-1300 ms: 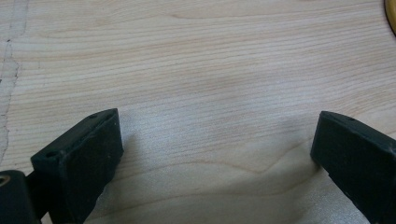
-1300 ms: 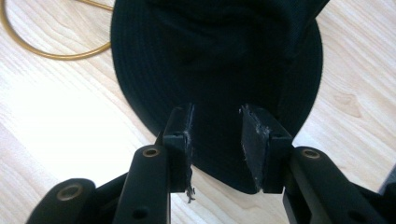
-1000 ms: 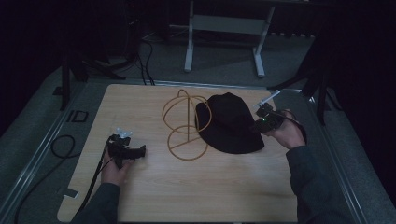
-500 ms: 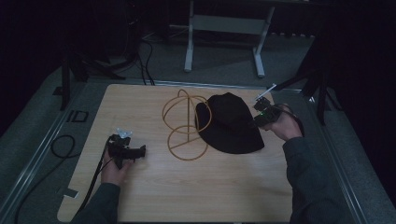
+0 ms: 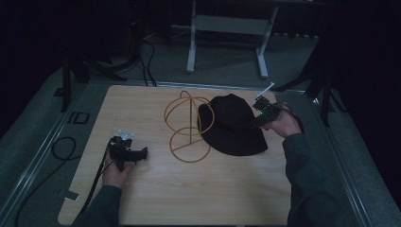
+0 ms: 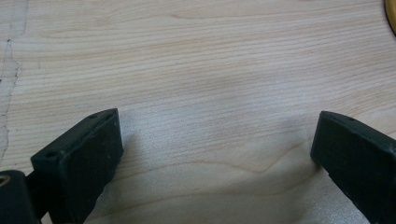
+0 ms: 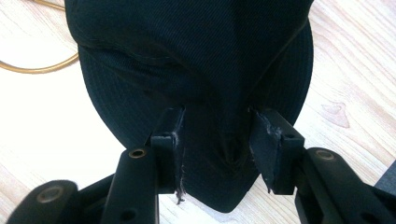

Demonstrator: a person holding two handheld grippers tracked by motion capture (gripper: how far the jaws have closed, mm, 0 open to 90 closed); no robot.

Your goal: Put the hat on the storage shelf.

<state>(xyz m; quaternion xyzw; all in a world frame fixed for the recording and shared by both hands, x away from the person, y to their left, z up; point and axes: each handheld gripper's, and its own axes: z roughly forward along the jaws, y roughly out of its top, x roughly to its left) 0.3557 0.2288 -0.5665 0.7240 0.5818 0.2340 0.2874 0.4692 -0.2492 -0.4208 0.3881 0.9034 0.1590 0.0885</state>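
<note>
From the high view, the left gripper [image 5: 128, 153] rests low on the wooden table [image 5: 142, 104] at about 8 o'clock, near the front-left edge, with bare wood all around it. The left gripper view shows what the high view cannot: its jaws stand wide apart and released, with nothing between them except the grain of the table [image 6: 201, 70].

Farther in, at the centre, stands a wire stand [image 5: 188, 126] made of golden hoops. Just beside it, toward 2 o'clock, lies the black hat [image 5: 234, 127]; its brim overlaps the stand's side.

The right gripper [image 5: 261, 115] is at the hat's right side, at about 3 o'clock, close to the right edge of the table. In the right gripper view the hat [image 7: 196, 60] is bunched into a fold between the two jaws. The jaws have just been opening, and from this picture I cannot tell if the pads still press the cloth.

Beyond the hat, the back part of the table is free wood.
</note>
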